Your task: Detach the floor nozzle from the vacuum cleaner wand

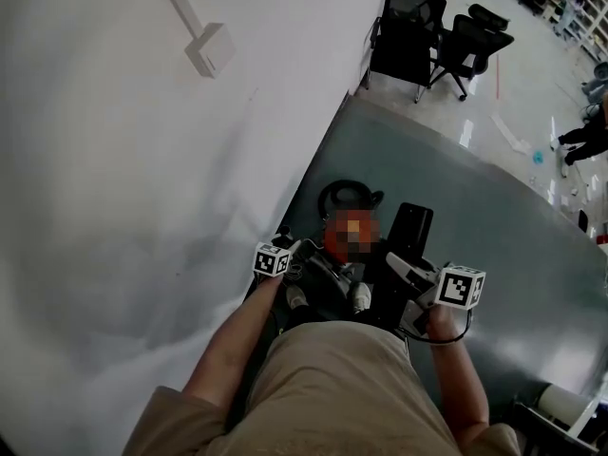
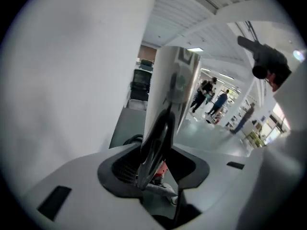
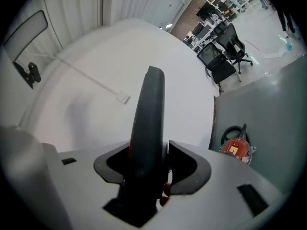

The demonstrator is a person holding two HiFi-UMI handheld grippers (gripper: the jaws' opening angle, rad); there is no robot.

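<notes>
Things I counted from far away.
I saw two grippers (image 2: 156, 170) (image 3: 144, 176), and each had one marker cube (image 1: 273, 259) (image 1: 461, 286), so two cubes. I saw two black chairs (image 1: 407, 27) (image 1: 472, 41), one red vacuum cleaner (image 3: 236, 148), and one white box (image 1: 211, 49) on the wall (image 1: 95, 160).

The floor (image 1: 494, 217) is dark grey and matt along the white wall, and meets a pale, glossy stretch (image 1: 532, 74) at a straight edge further out. On the grey part, close to the wall, sits a red vacuum (image 3: 236, 148) with its black hose (image 1: 334, 193) curled in a loop beside it. On the pale part stand two black chairs (image 1: 408, 22) near the wall's end, with white scraps (image 1: 508, 133) scattered to their right and a person's legs (image 1: 579, 141) at the edge.
</notes>
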